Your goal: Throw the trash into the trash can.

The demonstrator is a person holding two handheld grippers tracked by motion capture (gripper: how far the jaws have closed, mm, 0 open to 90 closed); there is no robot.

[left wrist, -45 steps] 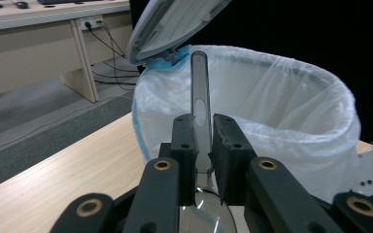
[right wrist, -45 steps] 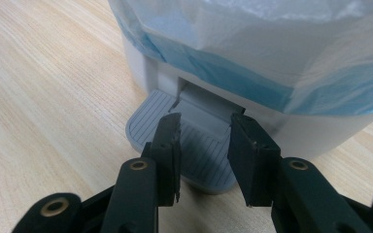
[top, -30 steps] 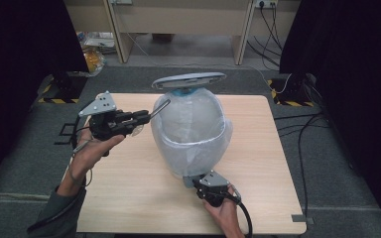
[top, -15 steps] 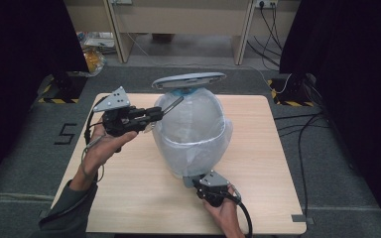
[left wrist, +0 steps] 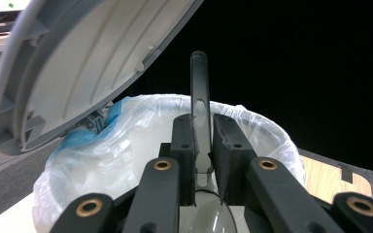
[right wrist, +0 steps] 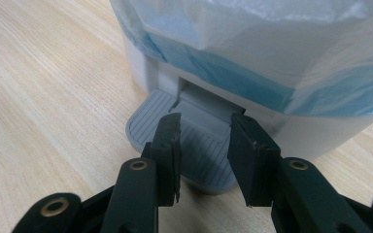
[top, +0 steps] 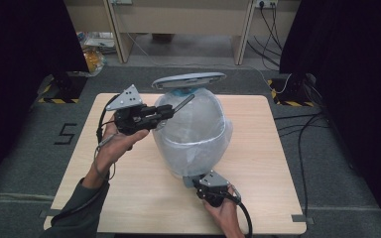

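Observation:
A white pedal bin [top: 193, 129] lined with a clear plastic bag stands mid-table, its grey lid [top: 189, 80] raised. My left gripper [top: 171, 111] is at the bin's upper left, shut on a grey plastic spoon [top: 183, 102]. The spoon [left wrist: 199, 92] points its handle over the bagged rim [left wrist: 252, 121], under the lid [left wrist: 92, 63]. My right gripper [top: 198, 178] sits low at the bin's front. Its jaws are nearly together with only a narrow gap, and they rest on the ribbed grey pedal [right wrist: 148, 121] with nothing gripped between them.
The bin stands on a light wooden table [top: 263, 158] with bare wood on either side. Cables [top: 302, 129] lie on the grey floor to the right. A desk's legs [top: 240, 44] stand beyond the table, and black curtains hang on both sides.
My left gripper has carried the spoon rightward toward the bin, so the handle now reaches over the rim beneath the lid. The right gripper has stayed on the pedal.

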